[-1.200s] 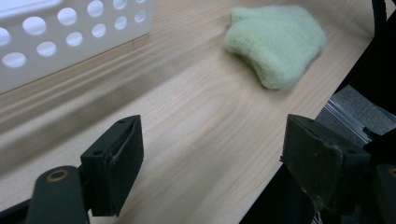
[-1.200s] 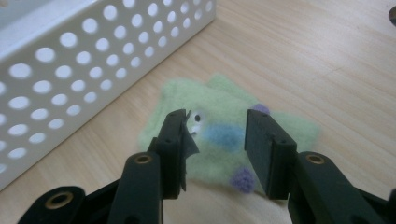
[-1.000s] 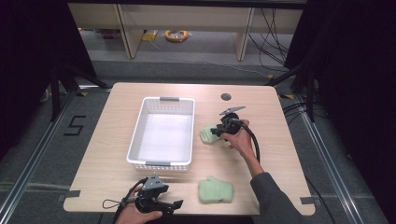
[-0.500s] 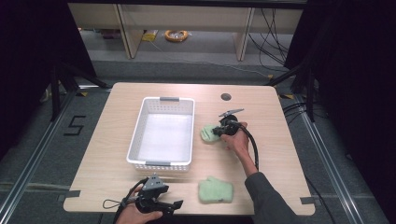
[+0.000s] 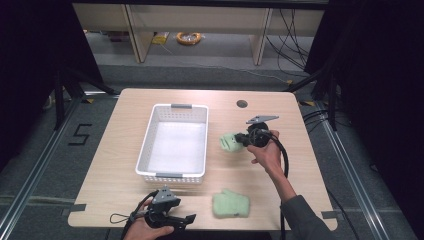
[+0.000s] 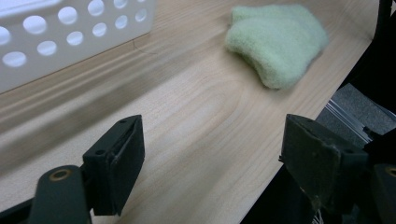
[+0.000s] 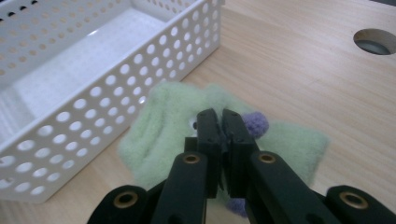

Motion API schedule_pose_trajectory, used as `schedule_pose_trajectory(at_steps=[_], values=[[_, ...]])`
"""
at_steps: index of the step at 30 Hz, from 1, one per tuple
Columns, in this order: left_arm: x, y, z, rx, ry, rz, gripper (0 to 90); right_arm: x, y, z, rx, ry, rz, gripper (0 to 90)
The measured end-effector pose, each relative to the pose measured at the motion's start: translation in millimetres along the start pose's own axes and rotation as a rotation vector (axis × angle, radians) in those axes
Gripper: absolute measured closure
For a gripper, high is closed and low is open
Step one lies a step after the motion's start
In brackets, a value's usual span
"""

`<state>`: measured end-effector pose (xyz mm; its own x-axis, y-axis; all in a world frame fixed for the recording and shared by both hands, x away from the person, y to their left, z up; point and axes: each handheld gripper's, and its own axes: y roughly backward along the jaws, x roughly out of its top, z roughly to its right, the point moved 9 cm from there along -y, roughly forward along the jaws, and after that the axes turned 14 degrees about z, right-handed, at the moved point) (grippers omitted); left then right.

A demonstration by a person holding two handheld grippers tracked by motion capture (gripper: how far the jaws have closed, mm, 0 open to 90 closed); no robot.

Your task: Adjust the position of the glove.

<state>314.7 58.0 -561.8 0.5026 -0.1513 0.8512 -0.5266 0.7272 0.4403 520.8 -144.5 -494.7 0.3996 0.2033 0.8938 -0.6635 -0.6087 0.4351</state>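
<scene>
The right claw [image 7: 219,122], jaws just closed, pinches a green mitten [image 7: 163,126], hiding its middle, beside the white basket [image 5: 172,177]. The left claw [image 6: 210,163] gapes, released, over the worktop [image 6: 201,116].

held mitten [image 7: 168,126]: pale green fleece, marked with purple pompom spots and a small white eye
second mitten [image 5: 231,204]: plain pale green
basket [image 5: 172,145]: white, its walls patterned with rows of round holes
tabletop [image 5: 300,150]: light wood grain
right tongs [image 7: 221,128]: black, brass-coloured rivets
left tongs [image 6: 210,158]: black
</scene>
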Motion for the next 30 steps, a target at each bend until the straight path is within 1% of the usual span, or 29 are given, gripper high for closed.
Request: schedule_pose_trajectory(at_steps=[1, 2, 3, 4, 5, 6, 7, 8, 9, 10, 11, 12, 13, 14, 15, 17, 18, 19, 20, 21, 22, 23, 24, 25, 26, 27, 28, 29, 30], values=[[0.2, 0.1, 0.1, 0.001, 0.000, 0.000, 21.0, -0.7, 5.6, -2.1, 0.003, -0.008, -0.020, 87.8], [0.3, -0.1, 1.0, -0.001, 0.006, 0.001, 21.0, -1.3, 7.7, -4.4, 0.016, -0.014, -0.020, 87.8], [0.1, 0.0, 1.1, 0.001, 0.004, 0.000, 21.0, -1.7, 10.2, -4.1, 0.014, -0.008, -0.014, 87.8], [0.0, -0.1, 1.2, -0.001, 0.004, -0.001, 21.0, -2.4, 11.6, -5.9, 0.016, -0.018, -0.012, 87.8], [0.0, -0.1, 1.2, -0.001, 0.004, -0.001, 21.0, -2.4, 11.6, -5.9, 0.016, -0.018, -0.012, 87.8], [-0.1, -0.1, 0.4, 0.000, 0.002, -0.005, 21.0, -4.8, 16.5, -8.3, 0.025, -0.020, -0.025, 87.8], [0.0, 0.0, 0.1, 0.002, 0.002, -0.004, 21.0, -3.8, 14.9, -10.0, 0.015, -0.039, 0.010, 87.8], [-0.7, 1.5, -1.4, -0.001, -0.014, -0.019, 21.0, -5.0, 19.1, -8.9, 0.039, -0.019, -0.014, 87.8], [-0.7, 0.8, -0.9, 0.003, 0.003, -0.013, 21.0, -5.7, 21.9, -10.1, 0.039, -0.033, -0.018, 87.8], [-0.6, 1.2, -1.0, 0.003, 0.000, -0.014, 21.1, -6.0, 24.7, -10.0, 0.035, -0.035, -0.016, 87.8], [-0.4, 0.6, -0.9, 0.006, 0.004, -0.008, 21.1, -7.1, 27.7, -12.9, 0.048, -0.060, -0.025, 87.8], [-0.2, 0.5, -1.4, 0.003, -0.007, -0.007, 21.3, -7.0, 29.9, -12.1, 0.041, -0.043, -0.014, 87.8], [-0.8, 0.7, -2.0, 0.004, -0.009, -0.014, 21.4, -8.0, 31.8, -12.6, 0.046, -0.037, -0.014, 87.8], [-1.4, 1.1, -2.7, 0.003, -0.015, -0.021, 21.4, -8.2, 32.9, -13.5, 0.051, -0.036, -0.001, 87.8], [-1.3, 0.6, -2.3, 0.006, -0.009, -0.015, 21.4, -9.2, 34.9, -15.0, 0.057, -0.039, -0.001, 87.8], [-0.7, 0.6, -2.2, 0.009, -0.010, -0.011, 21.5, -11.7, 38.3, -19.3, 0.064, -0.055, 0.001, 87.8], [-0.7, 0.6, -2.2, 0.009, -0.010, -0.011, 21.5, -11.7, 38.3, -19.3, 0.064, -0.055, 0.001, 87.8], [-0.7, 1.5, -1.7, 0.000, -0.009, -0.020, 21.5, -15.4, 40.5, -18.6, 0.062, -0.028, -0.003, 87.8], [-0.4, 0.5, -2.2, 0.010, -0.010, -0.009, 21.5, -16.7, 40.5, -20.6, 0.056, -0.041, 0.003, 87.8], [-0.5, 0.8, -2.0, 0.006, -0.009, -0.012, 21.5, -17.9, 40.8, -21.4, 0.072, -0.029, 0.010, 87.8], [0.3, -0.1, -1.4, 0.010, 0.005, 0.001, 21.5, -19.6, 42.3, -23.1, 0.067, -0.035, 0.008, 87.8], [0.3, 0.5, -2.1, 0.011, 0.002, -0.003, 21.5, -21.9, 44.1, -27.1, 0.086, -0.041, 0.001, 87.8], [0.5, 0.7, -2.4, 0.013, 0.002, -0.002, 21.5, -23.5, 45.9, -30.5, 0.090, -0.060, -0.005, 87.7], [-0.4, 2.5, -3.9, 0.006, -0.016, -0.021, 21.5, -24.3, 46.5, -30.1, 0.083, -0.044, 0.000, 87.7], [0.0, 2.4, -3.9, 0.011, -0.013, -0.017, 21.5, -25.5, 47.7, -30.2, 0.089, -0.030, 0.000, 87.7], [0.1, 2.3, -3.9, 0.007, -0.015, -0.015, 21.5, -26.8, 48.5, -32.3, 0.097, -0.032, 0.002, 87.7], [0.9, 1.4, -3.1, 0.013, -0.006, -0.002, 21.5, -27.8, 49.8, -35.0, 0.108, -0.042, 0.006, 87.7], [1.1, 1.6, -2.8, 0.014, -0.005, -0.001, 21.5, -29.4, 52.6, -38.6, 0.104, -0.059, -0.002, 87.7], [1.1, 1.6, -2.8, 0.014, -0.005, -0.001, 21.5, -29.4, 52.6, -38.6, 0.104, -0.059, -0.002, 87.7]])
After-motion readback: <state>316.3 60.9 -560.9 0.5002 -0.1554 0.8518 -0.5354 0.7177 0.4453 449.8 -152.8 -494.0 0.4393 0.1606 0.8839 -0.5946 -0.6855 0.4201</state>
